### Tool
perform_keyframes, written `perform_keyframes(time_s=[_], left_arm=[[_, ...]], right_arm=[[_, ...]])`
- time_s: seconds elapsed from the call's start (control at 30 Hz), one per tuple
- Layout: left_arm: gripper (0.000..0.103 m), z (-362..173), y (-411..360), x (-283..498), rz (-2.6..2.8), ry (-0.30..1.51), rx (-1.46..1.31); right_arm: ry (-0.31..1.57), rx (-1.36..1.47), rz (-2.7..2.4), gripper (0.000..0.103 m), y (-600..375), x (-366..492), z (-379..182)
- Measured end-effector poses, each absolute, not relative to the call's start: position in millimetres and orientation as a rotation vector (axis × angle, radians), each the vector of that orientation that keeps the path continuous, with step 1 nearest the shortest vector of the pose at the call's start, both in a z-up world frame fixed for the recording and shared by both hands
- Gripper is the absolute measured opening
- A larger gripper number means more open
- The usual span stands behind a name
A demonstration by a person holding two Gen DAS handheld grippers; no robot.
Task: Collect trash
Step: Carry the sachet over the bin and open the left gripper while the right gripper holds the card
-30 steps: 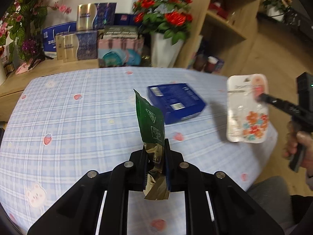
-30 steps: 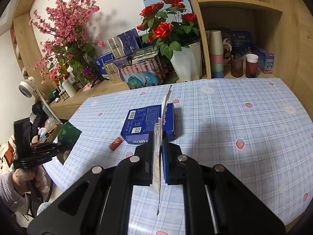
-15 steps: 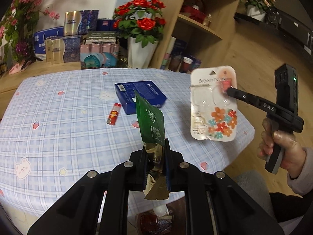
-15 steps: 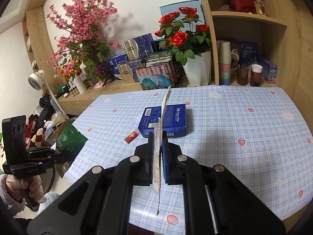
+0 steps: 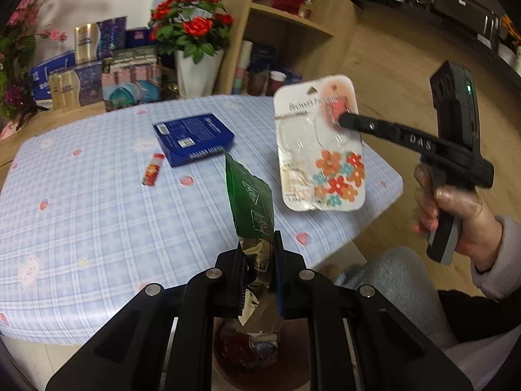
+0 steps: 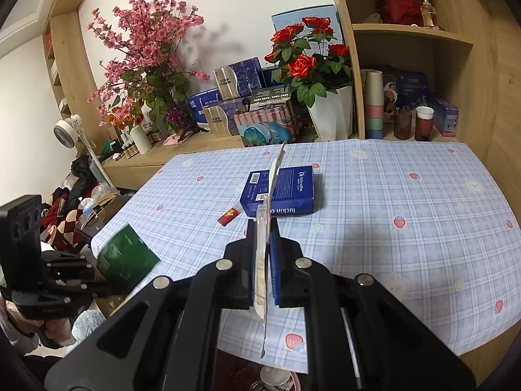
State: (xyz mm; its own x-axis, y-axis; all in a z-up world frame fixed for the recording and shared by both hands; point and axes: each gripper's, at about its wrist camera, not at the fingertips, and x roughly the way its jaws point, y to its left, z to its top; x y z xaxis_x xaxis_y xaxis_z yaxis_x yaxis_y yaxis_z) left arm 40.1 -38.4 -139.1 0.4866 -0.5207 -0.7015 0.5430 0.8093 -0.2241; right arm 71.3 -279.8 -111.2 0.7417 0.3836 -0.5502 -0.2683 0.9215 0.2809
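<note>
Below the blue-checked tablecloth's (image 5: 97,228) near edge, our dark round bin (image 5: 260,352) held scraps. Above it, our left gripper (image 5: 259,260) pinched an upright green foil pouch (image 5: 249,202); our right gripper (image 6: 262,247) clamped an upright flowered blister card (image 5: 320,150).

Count, both wrist views: grippers 2, left gripper (image 5: 259,254) and right gripper (image 6: 263,247); green pouch (image 5: 249,202) 1; flowered blister card (image 5: 320,150) 1; blue box (image 6: 280,189) 1; small red wrapper (image 6: 228,216) 1; table (image 6: 407,195) 1; trash bin (image 5: 257,355) 1
</note>
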Motion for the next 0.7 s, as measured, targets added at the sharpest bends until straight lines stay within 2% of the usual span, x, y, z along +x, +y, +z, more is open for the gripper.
perform_keyframes(time_s=[0.7], left_arm=[[0.015, -237, -82, 12, -0.765, 1.135, 0.068]], right_arm=[[0.668, 0.2, 0.4, 0.011, -274, 54, -120]])
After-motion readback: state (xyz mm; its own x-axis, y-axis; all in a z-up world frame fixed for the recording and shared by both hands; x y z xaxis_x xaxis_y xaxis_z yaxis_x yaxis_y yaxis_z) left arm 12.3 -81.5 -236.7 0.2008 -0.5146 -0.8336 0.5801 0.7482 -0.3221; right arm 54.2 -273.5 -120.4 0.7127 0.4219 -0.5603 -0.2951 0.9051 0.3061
